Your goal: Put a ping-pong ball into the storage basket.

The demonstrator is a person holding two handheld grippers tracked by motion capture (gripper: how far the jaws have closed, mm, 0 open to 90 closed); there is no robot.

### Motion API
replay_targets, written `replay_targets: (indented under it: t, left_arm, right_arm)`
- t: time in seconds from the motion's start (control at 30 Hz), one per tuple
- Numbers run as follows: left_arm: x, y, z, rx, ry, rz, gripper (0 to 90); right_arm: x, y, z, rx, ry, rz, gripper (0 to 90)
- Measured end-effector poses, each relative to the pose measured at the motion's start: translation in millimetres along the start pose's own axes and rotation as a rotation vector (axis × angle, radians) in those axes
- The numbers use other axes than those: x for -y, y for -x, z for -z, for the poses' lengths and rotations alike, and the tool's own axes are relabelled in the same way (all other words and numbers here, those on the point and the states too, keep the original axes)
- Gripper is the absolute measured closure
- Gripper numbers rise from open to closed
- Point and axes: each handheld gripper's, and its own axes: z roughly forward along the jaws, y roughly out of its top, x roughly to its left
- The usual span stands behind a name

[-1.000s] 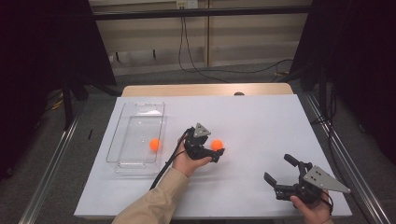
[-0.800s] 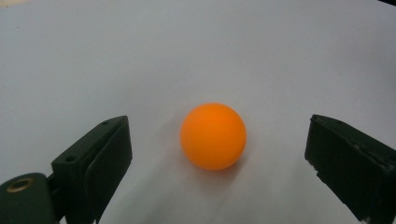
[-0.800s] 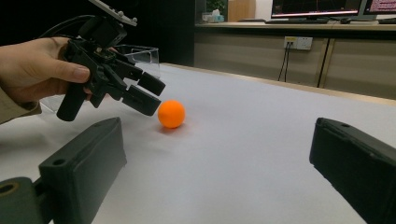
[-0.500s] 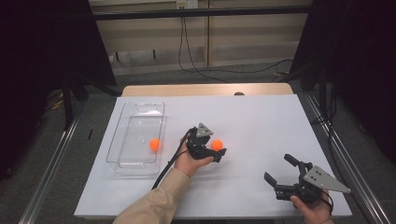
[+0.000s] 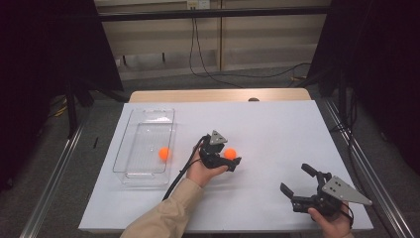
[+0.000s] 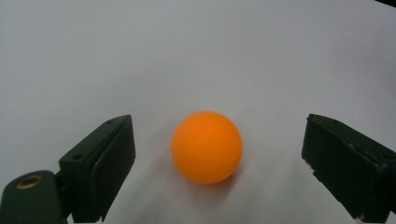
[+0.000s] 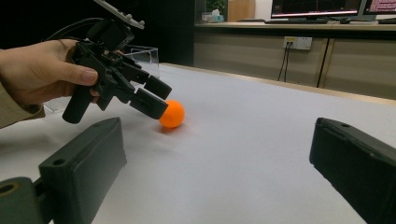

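A clear plastic tray [image 5: 146,119] is placed on the white table [image 5: 277,124] at 9 o'clock; a second orange ball [image 5: 164,153] is contained in it. Cables [image 5: 208,69] are seen at 12 o'clock.

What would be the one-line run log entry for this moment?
left gripper: jaws closing around orange ball, no contact | right gripper: open, idle | second ball: in tray
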Motion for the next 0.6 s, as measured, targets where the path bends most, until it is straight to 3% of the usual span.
replay_targets:
  t: [0.6]
  left_arm:
    - [0.3,-2.8,-5.9,0.001,-0.01,0.004,14.2]
  right_arm:
    - [0.1,0.0,-0.3,-0.004,-0.002,0.0,2.8]
